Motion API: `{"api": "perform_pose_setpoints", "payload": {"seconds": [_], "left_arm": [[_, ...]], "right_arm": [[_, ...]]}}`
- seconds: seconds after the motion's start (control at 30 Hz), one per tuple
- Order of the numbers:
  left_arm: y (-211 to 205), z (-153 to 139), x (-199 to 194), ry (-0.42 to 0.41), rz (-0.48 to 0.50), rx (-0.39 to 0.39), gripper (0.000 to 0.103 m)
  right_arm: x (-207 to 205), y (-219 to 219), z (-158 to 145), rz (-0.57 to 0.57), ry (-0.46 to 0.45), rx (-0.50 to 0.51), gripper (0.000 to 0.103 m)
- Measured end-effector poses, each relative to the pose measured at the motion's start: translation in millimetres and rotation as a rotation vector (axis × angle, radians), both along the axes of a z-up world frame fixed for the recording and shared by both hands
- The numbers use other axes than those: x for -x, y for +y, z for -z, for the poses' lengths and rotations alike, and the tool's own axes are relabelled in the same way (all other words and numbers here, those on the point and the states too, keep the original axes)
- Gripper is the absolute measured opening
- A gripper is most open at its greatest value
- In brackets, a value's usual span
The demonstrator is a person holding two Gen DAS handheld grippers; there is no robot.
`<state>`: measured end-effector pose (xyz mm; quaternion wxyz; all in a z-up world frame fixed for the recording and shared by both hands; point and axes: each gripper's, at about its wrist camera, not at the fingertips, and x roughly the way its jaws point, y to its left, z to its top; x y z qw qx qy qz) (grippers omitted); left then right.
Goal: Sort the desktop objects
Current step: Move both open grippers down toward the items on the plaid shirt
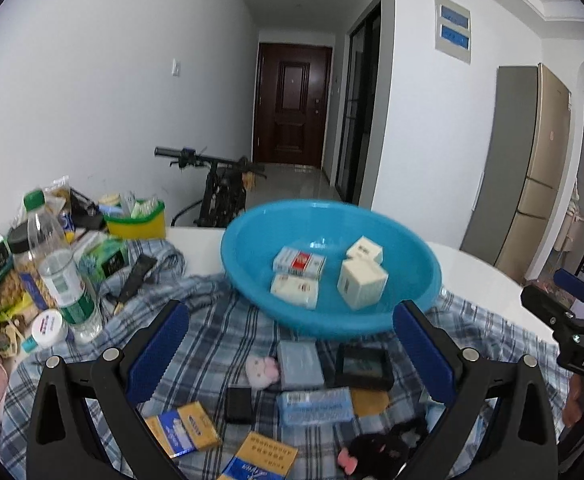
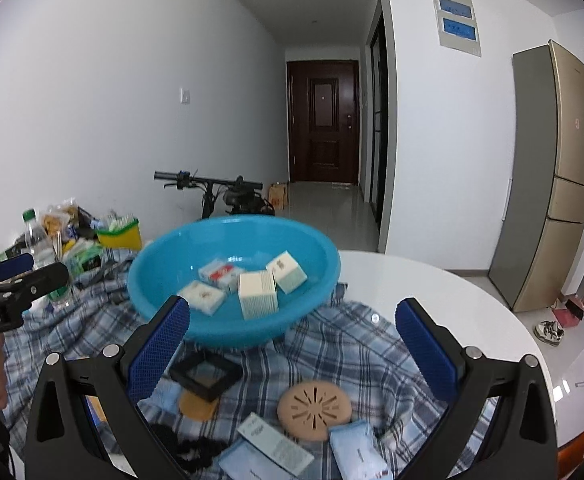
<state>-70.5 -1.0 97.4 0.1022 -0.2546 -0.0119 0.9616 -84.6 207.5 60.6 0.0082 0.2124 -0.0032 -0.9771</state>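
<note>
Both tongs apart and holding nothing, low over the checked cloth.

The left tongs (image 1: 292, 344) and right tongs (image 2: 292, 344) hover in front of the blue basin (image 2: 163, 280), which holds four small boxes (image 1: 362, 282). Packets (image 1: 314, 402) and a round tan disc (image 2: 314, 408) crowd the near cloth (image 2: 356, 344); bare white surface (image 2: 432, 292) runs to the curved right edge.

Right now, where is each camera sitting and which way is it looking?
Left wrist view: sits on the left gripper, looking forward over the checked cloth at the blue basin; the right gripper shows at the edge.
Right wrist view: sits on the right gripper, facing the same basin; the left gripper shows.
Shared: basin, cloth, black frame.
</note>
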Motion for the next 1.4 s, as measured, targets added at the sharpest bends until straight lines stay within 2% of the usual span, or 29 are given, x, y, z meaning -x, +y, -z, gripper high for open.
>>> {"api": "perform_pose_setpoints", "payload": {"seconds": [0.13, 0.27, 0.43, 0.63, 0.93, 1.07, 1.4], "left_arm": [[-5.2, 15.9, -3.3, -0.034, -0.016, 0.046, 0.103], [-13.7, 33.8, -7.0, -0.078, -0.014, 0.057, 0.103], [-17.3, 64.6, -9.8, -0.170, 0.009, 0.061, 0.103], [-22.1, 95.2, -13.3, -0.264, 0.040, 0.059, 0.103], [-28.7, 118.5, -21.8, -0.350, 0.048, 0.041, 0.103], [-24.0, 122.9, -24.7, -0.360, 0.052, 0.059, 0.103], [-23.0, 129.7, -26.6, -0.379, 0.056, 0.048, 0.103]], "right_arm": [[-5.9, 1.2, 14.5, 0.001, -0.035, 0.010, 0.102], [-6.5, 4.2, 31.7, 0.002, -0.090, 0.036, 0.102], [-7.9, -2.6, 43.6, 0.024, -0.120, -0.047, 0.102], [-8.0, -2.2, 49.1, 0.014, -0.142, -0.038, 0.102], [-6.9, -1.8, 56.5, 0.026, -0.168, -0.031, 0.102], [-9.6, -2.7, 64.3, 0.027, -0.189, -0.026, 0.102], [-23.3, -15.1, 92.2, -0.002, -0.272, -0.022, 0.102]]}}
